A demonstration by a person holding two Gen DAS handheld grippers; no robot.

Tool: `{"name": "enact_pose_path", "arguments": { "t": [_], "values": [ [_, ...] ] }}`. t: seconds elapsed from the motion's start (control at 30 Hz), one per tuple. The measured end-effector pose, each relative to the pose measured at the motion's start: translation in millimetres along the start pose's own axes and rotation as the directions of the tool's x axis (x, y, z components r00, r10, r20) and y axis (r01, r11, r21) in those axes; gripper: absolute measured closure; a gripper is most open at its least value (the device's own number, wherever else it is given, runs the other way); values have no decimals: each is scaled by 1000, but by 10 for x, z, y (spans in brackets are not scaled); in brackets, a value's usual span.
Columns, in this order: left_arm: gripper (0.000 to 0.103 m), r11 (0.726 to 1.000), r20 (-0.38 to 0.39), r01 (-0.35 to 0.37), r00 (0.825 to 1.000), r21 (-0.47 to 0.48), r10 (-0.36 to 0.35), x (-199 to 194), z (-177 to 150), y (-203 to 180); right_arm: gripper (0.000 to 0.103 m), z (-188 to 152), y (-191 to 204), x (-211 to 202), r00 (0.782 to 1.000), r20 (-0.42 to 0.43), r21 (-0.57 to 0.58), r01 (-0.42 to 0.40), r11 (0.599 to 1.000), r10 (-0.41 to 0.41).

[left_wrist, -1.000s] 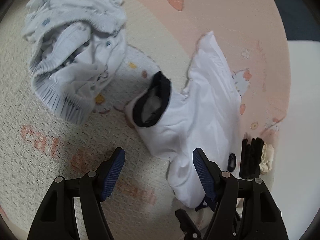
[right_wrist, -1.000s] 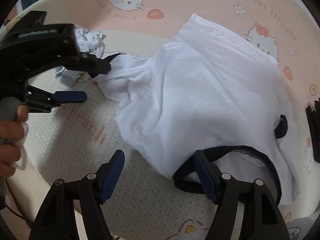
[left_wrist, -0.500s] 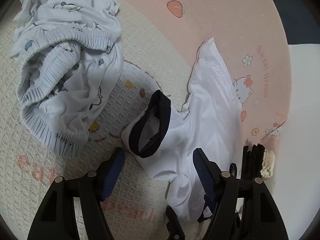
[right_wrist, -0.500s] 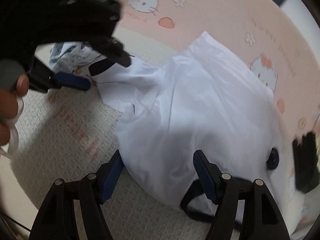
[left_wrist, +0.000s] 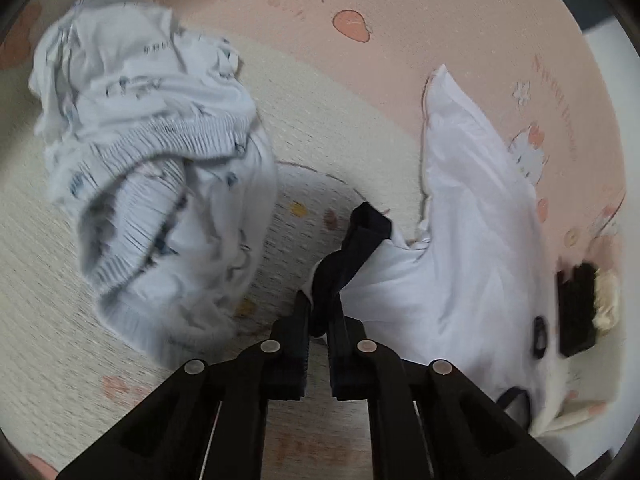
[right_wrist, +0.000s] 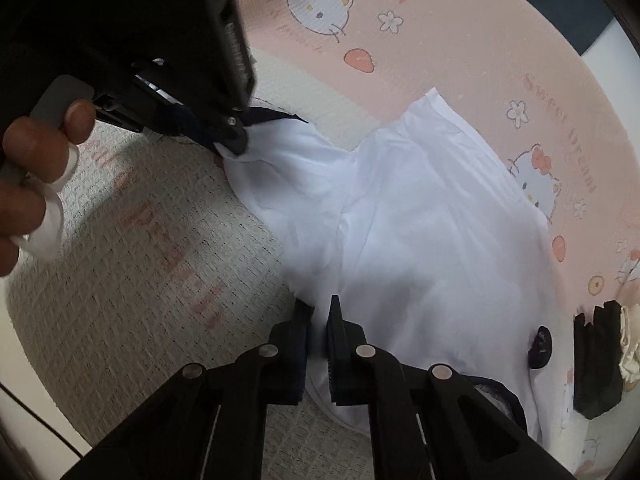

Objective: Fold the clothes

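Each claw point(left_wrist: 323, 312) point(right_wrist: 320, 316) is matte black plastic with silver pivot screws behind its two fingers; white tape wraps the hand point(right_wrist: 28, 184).

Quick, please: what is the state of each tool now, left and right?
Left tool: closed on the dark cuff of the white shirt.
Right tool: closed on the white shirt's edge.

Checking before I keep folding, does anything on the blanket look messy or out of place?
Yes: the crumpled pale-blue printed garment lies bunched in a heap, unfolded, left of the white navy-trimmed shirt. Both grippers are shut on that shirt.
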State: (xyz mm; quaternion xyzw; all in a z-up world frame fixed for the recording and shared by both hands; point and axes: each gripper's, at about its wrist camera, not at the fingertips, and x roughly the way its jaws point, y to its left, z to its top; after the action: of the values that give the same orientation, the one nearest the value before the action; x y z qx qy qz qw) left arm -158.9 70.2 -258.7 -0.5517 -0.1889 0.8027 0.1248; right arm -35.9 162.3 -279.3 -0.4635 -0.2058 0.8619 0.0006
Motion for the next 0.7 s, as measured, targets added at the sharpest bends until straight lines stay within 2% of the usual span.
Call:
{"name": "enact_pose_path", "arguments": {
  "t": [0.13, 0.3, 0.37, 0.43, 0.5, 0.53, 0.6, 0.67, 0.7],
  "values": [
    [97, 1000, 7, -10, 1000, 5, 10, -23, 20, 40, 99, -17, -26, 32, 1000, -28, 7, -8, 1000, 8],
    [97, 1000, 14, -20, 1000, 11, 20, -52, 44, 90, 98, -64, 85, -37, 1000, -22, -35, 12, 999, -13],
    [97, 1000, -12, 16, 1000, 3, -16, -51, 47, 109, 97, -65, 117, -44, 1000, -11, -58, 24, 998, -24],
    [96, 999, -60, 51, 997, -7, -51, -29, 58, 114, 87, -59, 181, -53, 997, 5, -110, 73, 991, -73],
    [95, 996, -88, 81, 993, -28, -83, -40, 76, 158, 66, -53, 256, -73, 989, 32, -164, 148, 975, -145],
    [92, 994, -101, 102, 989, -45, -106, -47, 83, 187, 63, -50, 279, -93, 987, 46, -176, 162, 971, -157],
    [72, 978, -110, 179, 975, -112, -191, -75, 81, 284, 59, -37, 317, -138, 987, 61, -189, 159, 969, -150],
    [47, 949, -109, 258, 954, -183, -280, -101, 71, 376, 59, -16, 370, -168, 987, 69, -206, 157, 966, -146],
    [43, 933, -103, 289, 943, -214, -316, -113, 64, 415, 59, -3, 402, -178, 986, 71, -217, 160, 963, -148]
  ]
}}
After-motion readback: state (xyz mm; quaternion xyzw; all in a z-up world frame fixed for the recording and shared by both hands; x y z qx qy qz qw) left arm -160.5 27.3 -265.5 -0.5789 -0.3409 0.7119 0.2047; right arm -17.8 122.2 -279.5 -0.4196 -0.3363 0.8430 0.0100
